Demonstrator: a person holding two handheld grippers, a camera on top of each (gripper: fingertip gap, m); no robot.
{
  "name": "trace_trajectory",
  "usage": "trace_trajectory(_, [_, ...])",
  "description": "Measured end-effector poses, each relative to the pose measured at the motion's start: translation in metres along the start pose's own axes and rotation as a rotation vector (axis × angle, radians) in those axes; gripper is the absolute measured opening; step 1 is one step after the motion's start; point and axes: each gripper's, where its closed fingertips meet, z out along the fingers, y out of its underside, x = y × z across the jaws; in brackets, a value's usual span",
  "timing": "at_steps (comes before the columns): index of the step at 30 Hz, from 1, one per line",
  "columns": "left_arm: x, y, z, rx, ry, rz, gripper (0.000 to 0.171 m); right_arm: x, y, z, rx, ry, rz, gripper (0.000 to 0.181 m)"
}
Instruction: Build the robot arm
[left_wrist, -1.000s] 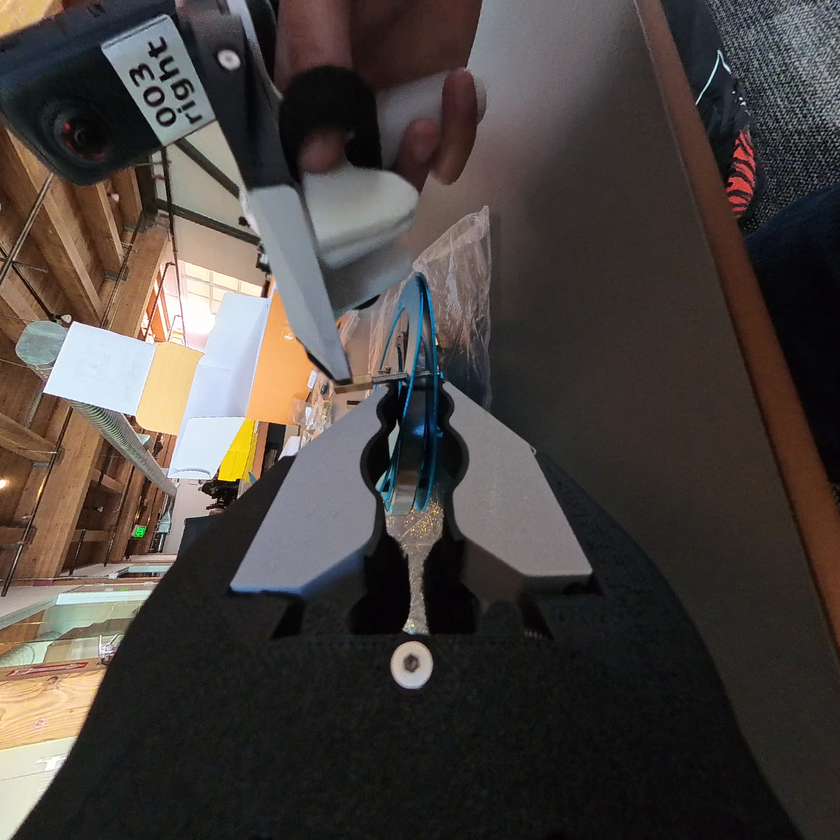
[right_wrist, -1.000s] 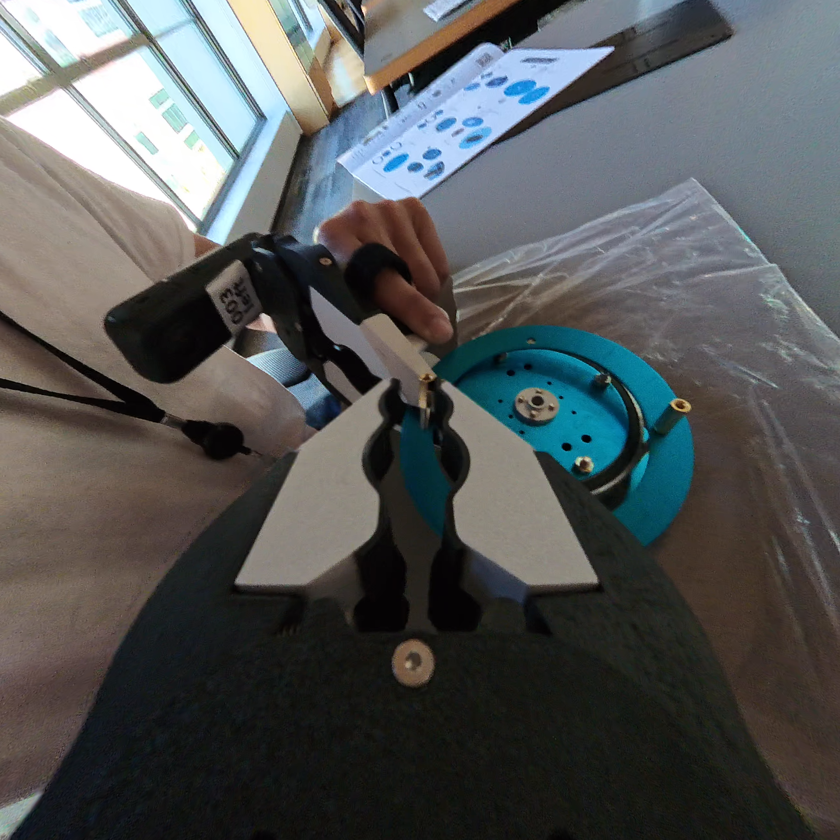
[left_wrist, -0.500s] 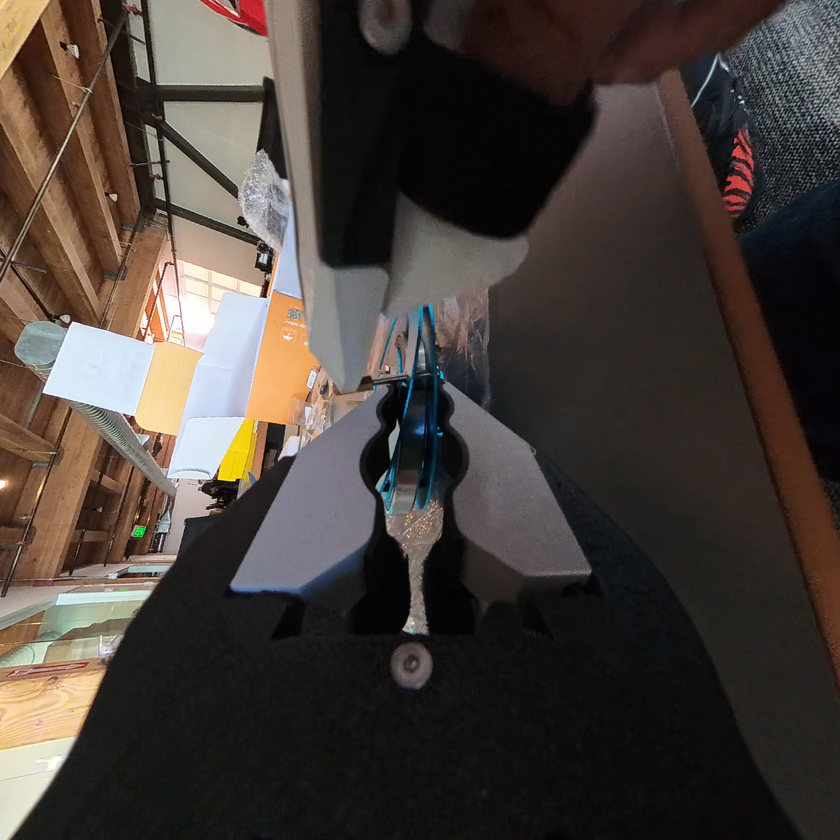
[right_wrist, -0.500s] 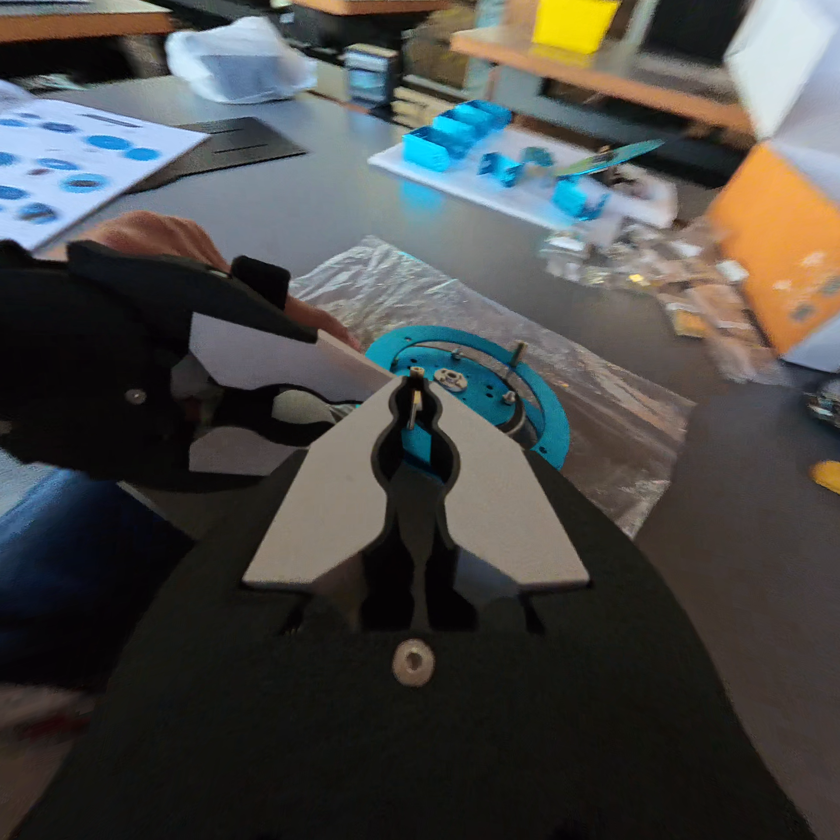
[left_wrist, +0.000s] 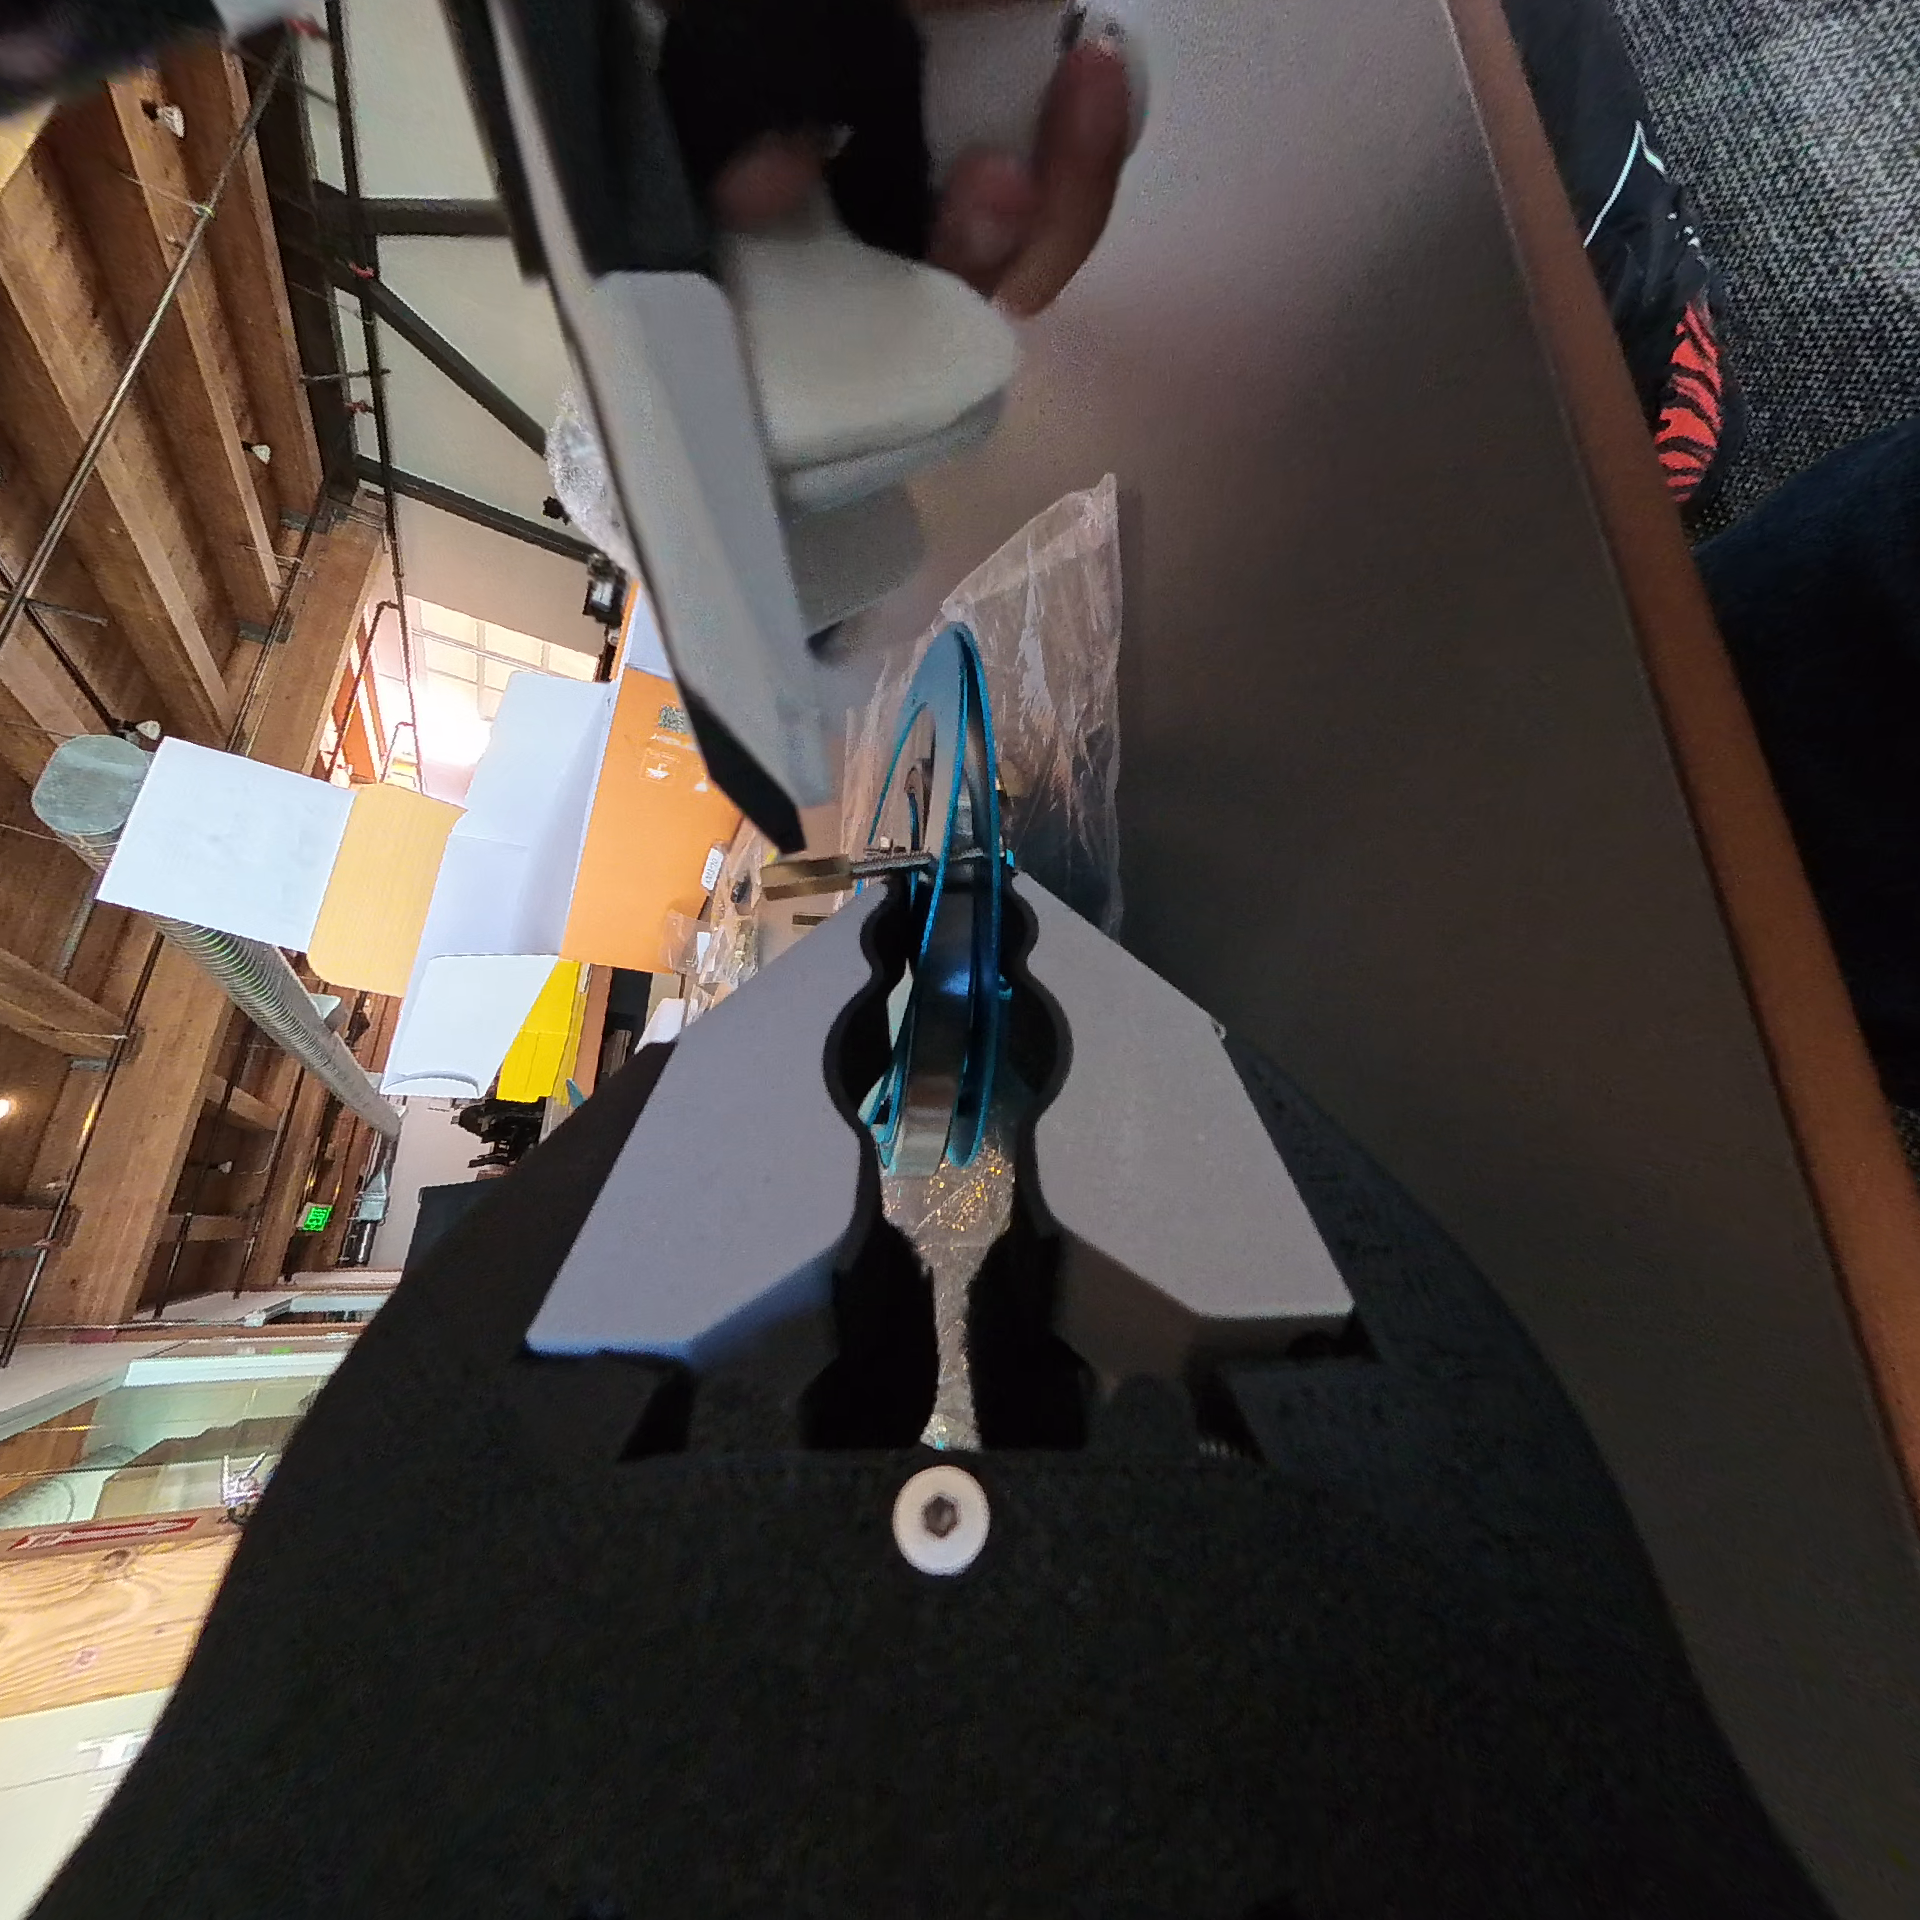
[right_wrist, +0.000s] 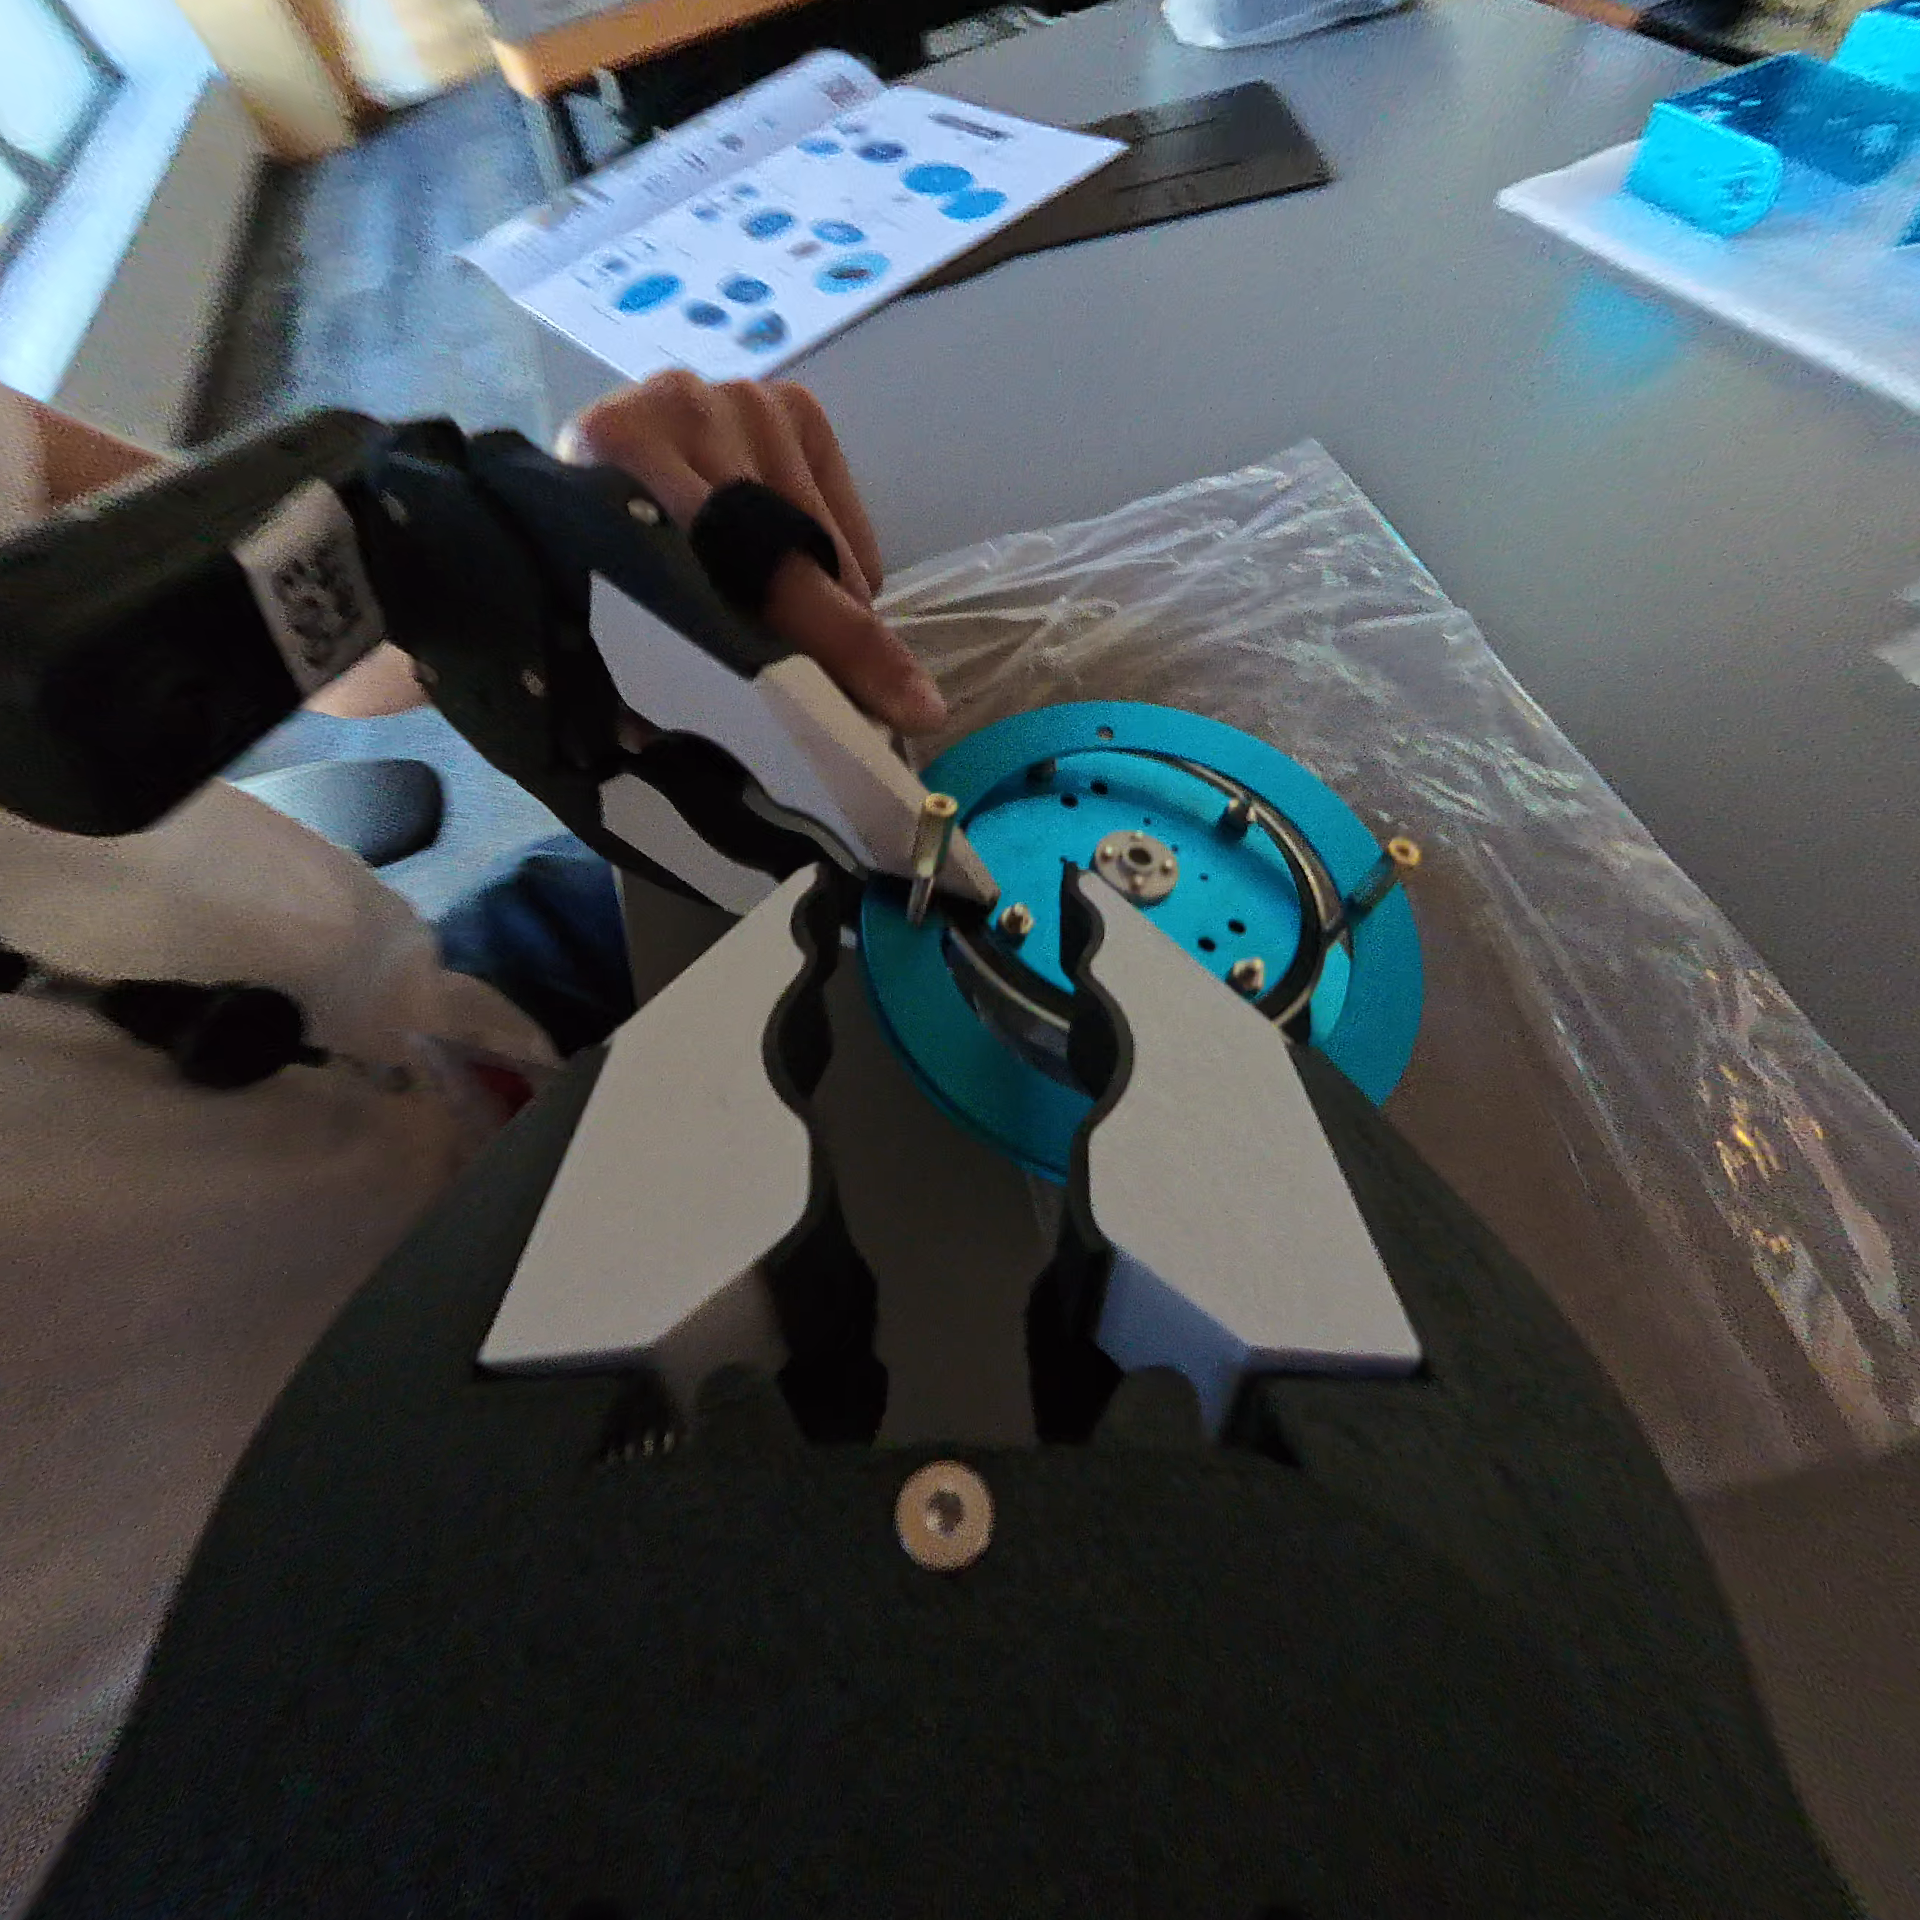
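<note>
A blue metal disc (right_wrist: 1101, 805) with a silver hub lies on a clear plastic bag (right_wrist: 1455, 727) on the grey table (right_wrist: 1351, 364). My left gripper (left_wrist: 948, 894) is shut on the disc's rim (left_wrist: 951, 727), which shows edge-on between its fingers. A brass standoff (right_wrist: 930, 852) stands in the rim beside that grip; it also shows in the left wrist view (left_wrist: 805, 871). My right gripper (right_wrist: 948, 883) is open, its fingers on either side of the standoff and apart from it. A second standoff (right_wrist: 1387, 878) stands on the far rim.
A printed sheet (right_wrist: 790, 208) and a black mat (right_wrist: 1195, 166) lie at the back of the table. Blue blocks (right_wrist: 1766, 145) sit on a white tray at the back right. The table's wooden edge (left_wrist: 1662, 727) runs along the right of the left wrist view. The tips of both grippers are at nearly the same place.
My right gripper was shut on the brass standoff; it has opened and let go. The standoff stays in the disc's rim. My left gripper keeps its hold on the disc.
</note>
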Motion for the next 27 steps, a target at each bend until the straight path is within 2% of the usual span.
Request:
trace_trajectory(3, [0.0, 0.0, 0.0, 0.0, 0.0, 0.0, 0.016, -0.009, -0.015, -0.002, 0.038, -0.245, 0.063, 0.021])
trace_trajectory(5, [0.0, 0.0, 0.0, 0.0, 0.0, -0.001, 0.016, -0.009, -0.017, 0.0, 0.043, -0.322, 0.096, 0.019])
trace_trajectory(9, [0.0, 0.0, 0.0, 0.0, 0.0, 0.0, 0.016, -0.008, -0.008, 0.011, 0.001, -0.33, 0.081, 0.018])
trace_trajectory(10, [0.0, 0.0, 0.0, 0.0, 0.001, 0.001, 0.016, -0.008, -0.006, 0.013, -0.009, -0.325, 0.078, 0.016])
trace_trajectory(11, [0.001, 0.0, 0.0, 0.001, 0.001, 0.002, 0.016, -0.008, -0.006, 0.014, -0.014, -0.315, 0.082, 0.005])
trace_trajectory(12, [0.0, 0.0, 0.0, 0.001, 0.0, 0.002, 0.016, -0.008, -0.006, 0.014, -0.018, -0.304, 0.074, 0.005])
trace_trajectory(17, [-0.001, 0.002, -0.001, -0.009, -0.003, 0.0, 0.016, -0.005, -0.008, 0.016, 0.009, -0.175, 0.11, 0.005])
trace_trajectory(24, [0.001, 0.001, -0.001, -0.015, -0.005, 0.019, 0.016, 0.0, -0.006, 0.014, 0.169, 0.199, 0.233, 0.005])
trace_trajectory(27, [0.002, -0.001, -0.001, -0.009, -0.003, 0.022, 0.015, 0.0, -0.005, 0.011, 0.193, 0.387, 0.205, 0.005])
